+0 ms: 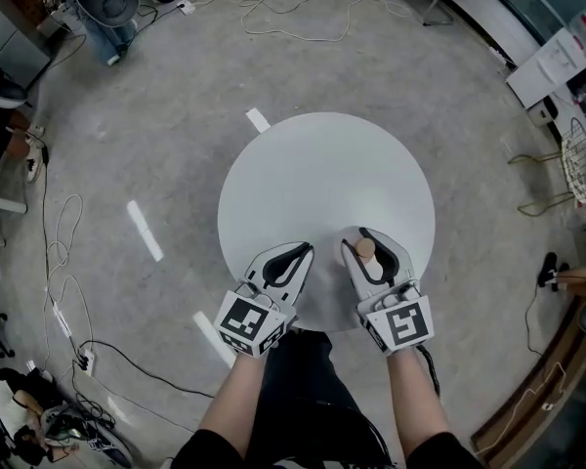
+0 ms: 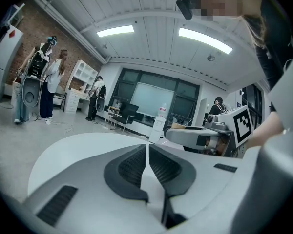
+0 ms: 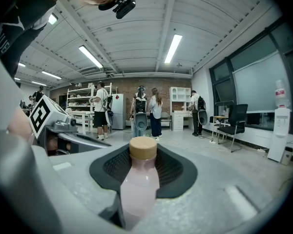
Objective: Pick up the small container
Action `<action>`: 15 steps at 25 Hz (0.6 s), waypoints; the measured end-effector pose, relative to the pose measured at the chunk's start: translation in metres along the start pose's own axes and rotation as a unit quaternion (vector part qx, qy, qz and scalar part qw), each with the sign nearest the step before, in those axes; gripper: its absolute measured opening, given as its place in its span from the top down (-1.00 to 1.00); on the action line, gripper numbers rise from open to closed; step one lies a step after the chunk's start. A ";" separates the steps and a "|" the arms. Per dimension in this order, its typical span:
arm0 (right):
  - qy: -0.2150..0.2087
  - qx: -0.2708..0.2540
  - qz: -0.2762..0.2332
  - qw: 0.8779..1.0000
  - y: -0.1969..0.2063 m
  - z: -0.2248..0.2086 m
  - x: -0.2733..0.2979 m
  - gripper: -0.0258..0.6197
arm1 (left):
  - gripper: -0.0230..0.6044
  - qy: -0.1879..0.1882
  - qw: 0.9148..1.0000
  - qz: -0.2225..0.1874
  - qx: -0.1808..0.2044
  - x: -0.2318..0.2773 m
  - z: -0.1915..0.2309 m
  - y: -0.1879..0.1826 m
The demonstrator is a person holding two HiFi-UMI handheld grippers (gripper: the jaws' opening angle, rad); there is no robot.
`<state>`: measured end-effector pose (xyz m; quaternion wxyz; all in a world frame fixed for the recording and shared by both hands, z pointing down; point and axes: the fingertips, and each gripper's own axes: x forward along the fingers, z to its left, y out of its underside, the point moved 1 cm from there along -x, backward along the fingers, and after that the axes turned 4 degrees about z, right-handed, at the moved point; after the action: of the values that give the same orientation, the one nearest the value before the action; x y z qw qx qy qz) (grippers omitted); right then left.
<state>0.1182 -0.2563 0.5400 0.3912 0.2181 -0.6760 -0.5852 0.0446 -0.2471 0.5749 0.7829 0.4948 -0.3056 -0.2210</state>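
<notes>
The small container (image 3: 139,179) is a pale pink bottle with a tan cork-like cap (image 3: 143,148). It stands between the jaws of my right gripper (image 3: 142,172), which is shut on it. In the head view the right gripper (image 1: 369,250) hovers over the near part of the round white table (image 1: 313,174), and the bottle's cap (image 1: 365,248) shows between its fingers. My left gripper (image 1: 295,258) is beside it, to the left, with its dark pads together and nothing between them. In the left gripper view the left gripper (image 2: 147,165) is shut and empty.
The table stands on a grey floor with cables (image 1: 273,13) and white tape marks (image 1: 145,231). Several people (image 3: 145,110) stand by shelves far off. An office chair (image 3: 230,123) and a water dispenser (image 3: 279,130) stand by the windows.
</notes>
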 end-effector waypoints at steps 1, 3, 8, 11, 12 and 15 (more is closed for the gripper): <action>0.000 0.002 0.002 1.000 -0.001 0.000 -0.002 0.51 | 0.85 0.000 1.000 0.000 0.000 -0.001 -0.002 -0.002; -0.002 0.003 0.002 1.000 -0.007 0.003 -0.005 0.51 | 0.85 0.001 1.000 0.000 0.002 -0.004 -0.004 -0.006; -0.007 -0.001 0.003 1.000 -0.020 0.007 -0.009 0.51 | 0.85 0.001 1.000 0.001 0.005 -0.010 -0.006 -0.016; -0.009 0.002 0.001 1.000 -0.028 0.007 -0.013 0.51 | 0.85 0.001 1.000 0.001 0.008 -0.011 -0.009 -0.024; -0.010 0.005 0.001 1.000 -0.030 0.006 -0.015 0.51 | 0.85 0.001 1.000 0.002 0.008 -0.011 -0.010 -0.026; -0.009 0.007 0.001 1.000 -0.037 0.005 -0.022 0.51 | 0.85 0.004 1.000 0.002 0.013 -0.011 -0.016 -0.034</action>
<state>0.1217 -0.2449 0.4988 0.3842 0.2149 -0.6838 -0.5819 0.0459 -0.2434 0.5363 0.7783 0.5051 -0.3059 -0.2135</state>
